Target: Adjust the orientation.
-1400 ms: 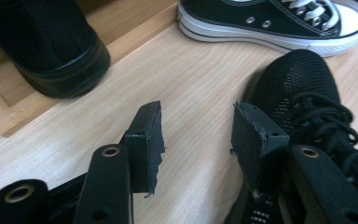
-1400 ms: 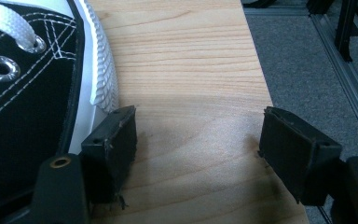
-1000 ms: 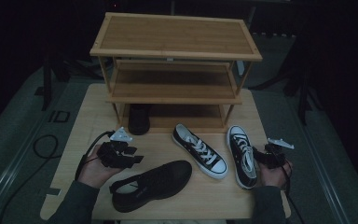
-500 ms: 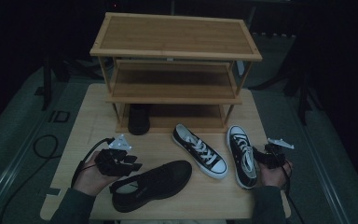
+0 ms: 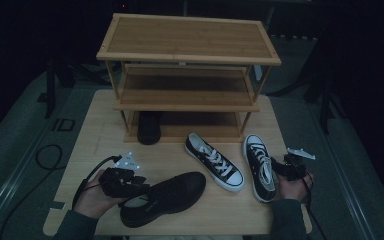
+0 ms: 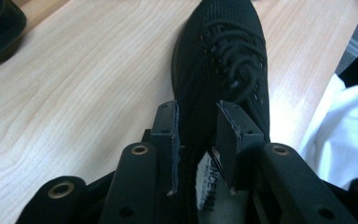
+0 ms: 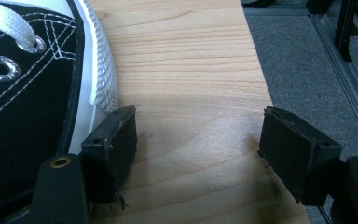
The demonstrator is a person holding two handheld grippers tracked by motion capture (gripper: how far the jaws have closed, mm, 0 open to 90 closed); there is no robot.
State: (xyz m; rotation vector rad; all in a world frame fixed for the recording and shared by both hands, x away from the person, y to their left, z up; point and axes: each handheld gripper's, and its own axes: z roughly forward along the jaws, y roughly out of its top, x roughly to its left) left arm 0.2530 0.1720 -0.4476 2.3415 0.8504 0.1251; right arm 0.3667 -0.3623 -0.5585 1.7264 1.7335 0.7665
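Note:
A black knit shoe (image 5: 172,192) lies on its sole at the front of the wooden table (image 5: 105,140), toe to the right. My left gripper (image 5: 129,183) is at its heel. In the left gripper view the jaws of the left gripper (image 6: 198,112) have just been closing, one beside the shoe's (image 6: 223,60) collar and one over its opening; a gap still shows between them. My right gripper (image 5: 286,168) rests open on the table's right side, next to a black-and-white canvas sneaker (image 5: 259,167). In the right gripper view bare wood lies between the right gripper's (image 7: 198,140) jaws, the sneaker (image 7: 28,93) to their left.
A second canvas sneaker (image 5: 215,162) lies angled in the middle. A three-tier wooden shoe rack (image 5: 187,40) stands at the back, with another black shoe (image 5: 149,129) on its bottom level. The table's right edge (image 7: 261,79) drops to grey floor. White fabric (image 6: 349,135) shows past the table's edge.
My left hand has slid right up to the black shoe's heel, and its jaws have narrowed around the collar. The right hand and both sneakers have stayed put.

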